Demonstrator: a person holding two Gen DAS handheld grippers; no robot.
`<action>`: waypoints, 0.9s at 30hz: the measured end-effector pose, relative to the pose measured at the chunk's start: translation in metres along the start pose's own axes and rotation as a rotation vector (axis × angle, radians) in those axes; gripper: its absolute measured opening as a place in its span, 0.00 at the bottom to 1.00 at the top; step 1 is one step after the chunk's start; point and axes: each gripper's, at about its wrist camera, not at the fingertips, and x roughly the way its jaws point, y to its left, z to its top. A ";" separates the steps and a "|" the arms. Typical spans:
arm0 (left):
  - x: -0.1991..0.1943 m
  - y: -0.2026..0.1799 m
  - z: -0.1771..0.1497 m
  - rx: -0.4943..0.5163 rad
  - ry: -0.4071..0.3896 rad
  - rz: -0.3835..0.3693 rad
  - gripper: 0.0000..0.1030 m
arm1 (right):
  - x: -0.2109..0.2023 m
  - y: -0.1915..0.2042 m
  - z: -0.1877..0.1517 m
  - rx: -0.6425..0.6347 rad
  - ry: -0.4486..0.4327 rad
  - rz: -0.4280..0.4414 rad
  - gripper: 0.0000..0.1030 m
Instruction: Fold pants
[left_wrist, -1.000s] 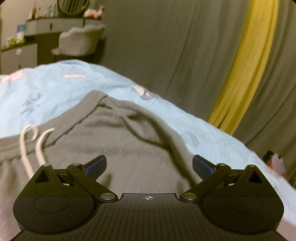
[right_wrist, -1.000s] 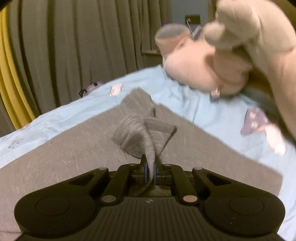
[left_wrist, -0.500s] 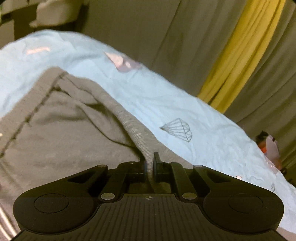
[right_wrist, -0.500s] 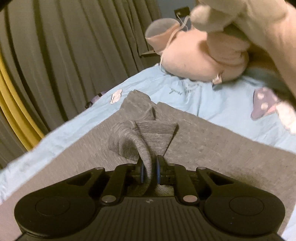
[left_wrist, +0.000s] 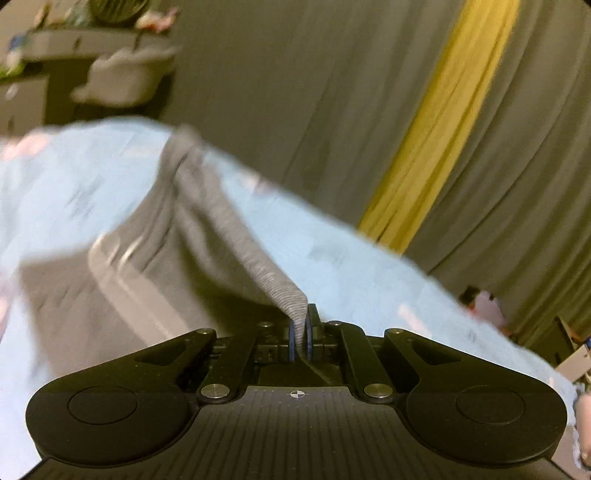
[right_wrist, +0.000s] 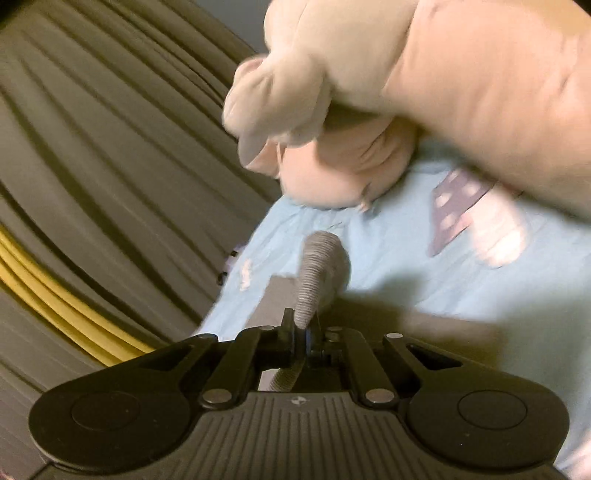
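Bedsheet (left_wrist: 332, 251), pale blue and smooth, carries my grey knit pants (left_wrist: 155, 266), lifted into a taut ridge. Left gripper (left_wrist: 302, 334) pinches their ribbed waistband; right gripper (right_wrist: 303, 341) clamps a ribbed cuff (right_wrist: 314, 273).

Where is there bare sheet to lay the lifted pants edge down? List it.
Left wrist view: bare blue sheet lies between the grey pants and the curtain. Right wrist view: sheet is bare beside the ribbed cuff, but crowded farther back by the pink plush toy.
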 end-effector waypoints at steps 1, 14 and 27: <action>-0.002 0.008 -0.013 -0.019 0.041 0.018 0.09 | 0.001 -0.007 0.000 -0.006 0.032 -0.040 0.05; 0.026 0.069 -0.006 -0.063 -0.030 0.321 0.75 | 0.026 -0.028 -0.010 0.056 0.225 -0.126 0.21; 0.042 0.090 0.018 -0.158 0.023 0.226 0.12 | 0.023 -0.007 0.000 0.011 0.231 -0.086 0.05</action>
